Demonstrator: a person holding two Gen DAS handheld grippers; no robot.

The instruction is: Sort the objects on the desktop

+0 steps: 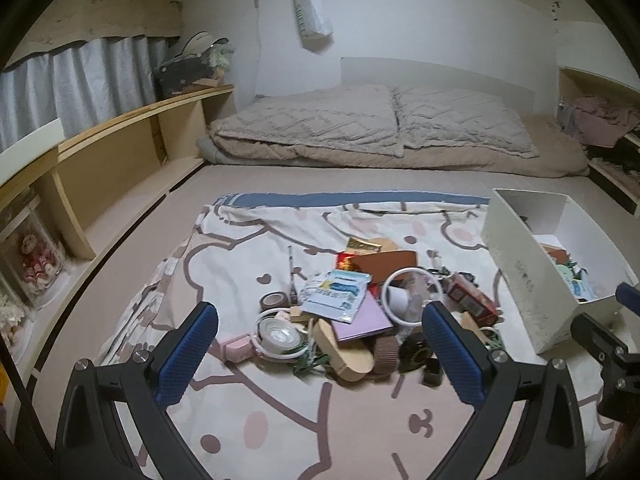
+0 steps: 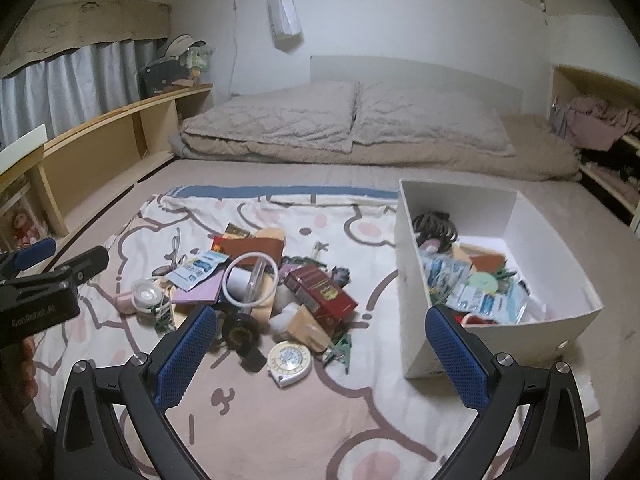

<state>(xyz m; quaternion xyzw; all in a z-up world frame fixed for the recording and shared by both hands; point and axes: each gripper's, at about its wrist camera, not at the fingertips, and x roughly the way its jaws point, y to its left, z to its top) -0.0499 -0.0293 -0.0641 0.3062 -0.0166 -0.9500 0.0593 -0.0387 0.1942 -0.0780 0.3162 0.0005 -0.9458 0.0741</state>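
A heap of small objects lies on a cartoon-print blanket (image 1: 248, 248): a red box (image 2: 320, 294), a white ring (image 2: 250, 280), a purple notebook (image 1: 360, 316), a blue-white packet (image 1: 334, 290), a round tape measure (image 2: 289, 362), a black tape roll (image 2: 241, 330). A white box (image 2: 416, 248) at the right holds several sorted items. My left gripper (image 1: 320, 324) is open and empty just above the near side of the heap. My right gripper (image 2: 320, 326) is open and empty, between the heap and the white box.
Folded beige bedding (image 1: 360, 132) lies at the back. A wooden shelf (image 1: 120, 152) runs along the left wall, and a shelf with clothes (image 2: 600, 124) stands at the right. The white box also shows at the right of the left wrist view (image 1: 516, 272).
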